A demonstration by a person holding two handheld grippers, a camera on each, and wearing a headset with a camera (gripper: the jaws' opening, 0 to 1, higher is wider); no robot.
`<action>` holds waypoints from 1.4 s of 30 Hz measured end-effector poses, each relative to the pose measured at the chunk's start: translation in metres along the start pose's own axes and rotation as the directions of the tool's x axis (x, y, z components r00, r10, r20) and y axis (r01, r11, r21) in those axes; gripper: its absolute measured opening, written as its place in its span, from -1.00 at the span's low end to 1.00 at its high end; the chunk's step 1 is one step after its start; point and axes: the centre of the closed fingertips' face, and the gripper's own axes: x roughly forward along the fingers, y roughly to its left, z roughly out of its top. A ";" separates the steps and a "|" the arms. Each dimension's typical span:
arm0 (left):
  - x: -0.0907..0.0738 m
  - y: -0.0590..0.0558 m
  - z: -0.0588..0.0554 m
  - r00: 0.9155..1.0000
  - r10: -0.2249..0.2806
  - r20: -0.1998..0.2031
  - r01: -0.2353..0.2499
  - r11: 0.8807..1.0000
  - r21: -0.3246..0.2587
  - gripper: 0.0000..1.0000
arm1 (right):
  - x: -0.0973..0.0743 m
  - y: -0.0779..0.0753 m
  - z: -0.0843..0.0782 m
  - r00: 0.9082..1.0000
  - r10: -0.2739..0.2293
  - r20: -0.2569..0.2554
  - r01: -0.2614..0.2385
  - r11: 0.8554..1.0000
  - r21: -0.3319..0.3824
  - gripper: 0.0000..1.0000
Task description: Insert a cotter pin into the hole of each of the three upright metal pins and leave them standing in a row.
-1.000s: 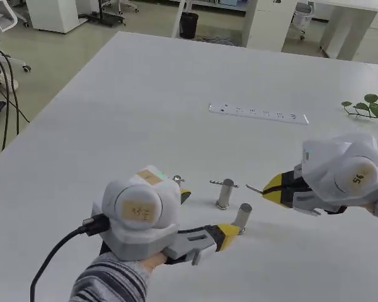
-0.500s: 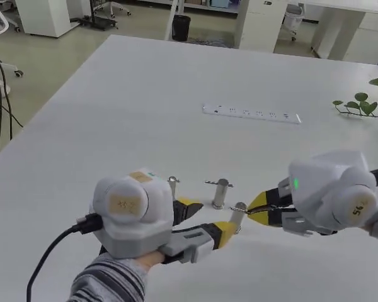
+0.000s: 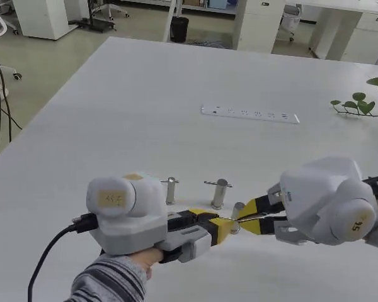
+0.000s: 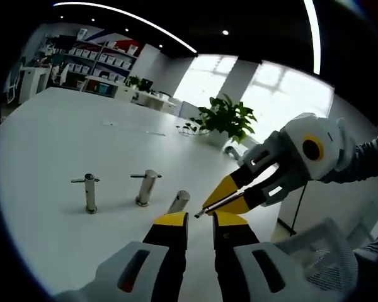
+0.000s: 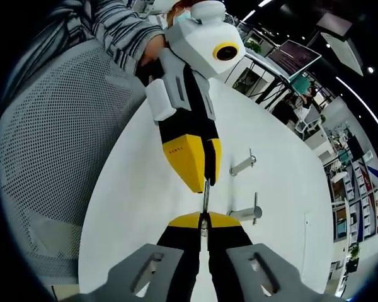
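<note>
with right claw point(image 5: 203, 221) clamped on cotter pin point(image 5: 205, 198) and left claw point(image 4: 200, 219) slightly parted, empty, beside third metal pin point(image 4: 178, 201): level tip with its hole, push slowly, avoid toppling.

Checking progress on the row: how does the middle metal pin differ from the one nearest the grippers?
The middle pin carries a cotter pin across its top; the nearest pin has none. The middle pin stands clear of the left gripper and right gripper; the nearest pin sits right at their yellow jaw tips, its base hidden. Both are silver cylinders on the white table.
</note>
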 end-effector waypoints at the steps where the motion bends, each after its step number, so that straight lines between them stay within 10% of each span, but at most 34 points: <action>1: 0.000 -0.001 0.000 1.000 -0.005 0.003 0.005 1.000 -0.004 -0.82 | 0.000 0.000 0.000 1.000 -0.002 0.000 0.002 1.000 -0.001 -1.00; 27: -0.001 -0.004 0.000 0.999 -0.027 0.030 0.029 0.997 -0.067 -1.00 | 0.000 0.000 0.011 1.000 -0.002 0.023 0.002 1.000 0.030 -1.00; 42: 0.002 -0.014 -0.007 0.998 -0.039 -0.049 0.047 0.985 0.164 -1.00 | -0.001 0.007 0.002 0.998 0.053 0.025 -0.056 0.992 0.114 -0.98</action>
